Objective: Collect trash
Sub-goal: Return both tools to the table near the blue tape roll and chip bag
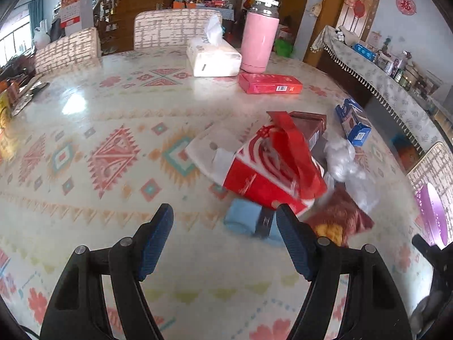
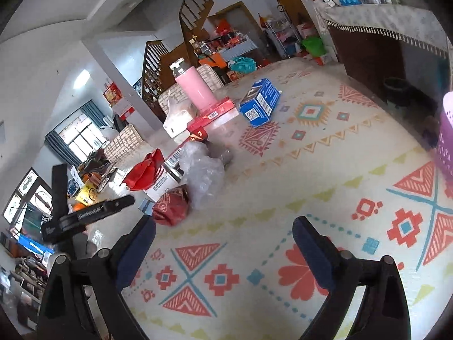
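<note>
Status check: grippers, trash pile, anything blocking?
Left gripper open, empty. Right gripper open, empty. Trash pile untouched on table. Pink flask behind, nothing blocking.

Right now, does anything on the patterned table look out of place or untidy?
Yes. A red and white carton lies tipped on its side amid a loose heap: crumpled clear plastic wrap, a dark red snack bag and a brown box. The blue box lies apart. The pink flask stands upright.
</note>
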Demonstrator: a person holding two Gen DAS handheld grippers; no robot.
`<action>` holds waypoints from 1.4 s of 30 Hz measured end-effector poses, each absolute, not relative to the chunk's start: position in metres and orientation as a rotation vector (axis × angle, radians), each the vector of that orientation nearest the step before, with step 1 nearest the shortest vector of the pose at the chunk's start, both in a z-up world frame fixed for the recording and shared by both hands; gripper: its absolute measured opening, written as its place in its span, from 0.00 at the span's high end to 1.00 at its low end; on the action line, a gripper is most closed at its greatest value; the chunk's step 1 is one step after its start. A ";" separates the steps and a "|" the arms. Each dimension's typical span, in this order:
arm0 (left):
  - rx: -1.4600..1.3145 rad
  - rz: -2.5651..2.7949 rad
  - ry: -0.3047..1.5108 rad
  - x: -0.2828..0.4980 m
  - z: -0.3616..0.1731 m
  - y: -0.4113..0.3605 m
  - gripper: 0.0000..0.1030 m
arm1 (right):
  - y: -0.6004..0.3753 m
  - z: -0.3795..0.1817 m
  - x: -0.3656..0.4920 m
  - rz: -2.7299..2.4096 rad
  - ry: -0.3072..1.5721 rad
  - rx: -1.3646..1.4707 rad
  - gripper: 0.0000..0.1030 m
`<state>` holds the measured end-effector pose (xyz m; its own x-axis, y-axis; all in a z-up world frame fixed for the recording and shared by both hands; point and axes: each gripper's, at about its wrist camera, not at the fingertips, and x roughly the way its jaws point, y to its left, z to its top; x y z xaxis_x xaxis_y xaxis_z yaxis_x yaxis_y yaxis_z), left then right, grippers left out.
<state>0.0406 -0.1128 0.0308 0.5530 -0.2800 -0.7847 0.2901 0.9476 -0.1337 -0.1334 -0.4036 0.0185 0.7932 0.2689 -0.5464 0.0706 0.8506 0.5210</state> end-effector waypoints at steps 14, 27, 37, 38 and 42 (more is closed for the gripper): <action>0.026 -0.764 1.047 0.036 0.025 -0.146 0.37 | -0.391 0.021 -0.133 0.115 0.675 0.477 0.03; 0.329 -0.783 0.975 0.030 0.026 -0.185 0.37 | -0.393 0.020 -0.130 0.113 0.682 0.484 0.03; 0.316 -0.882 1.013 -0.005 0.024 -0.176 0.37 | -0.393 0.019 -0.131 0.113 0.687 0.488 0.03; 0.335 -0.857 1.007 -0.005 0.023 -0.178 0.36 | -0.393 0.019 -0.132 0.111 0.688 0.487 0.03; 0.326 -0.808 1.031 0.000 0.013 -0.181 0.37 | -0.394 0.018 -0.132 0.104 0.689 0.491 0.03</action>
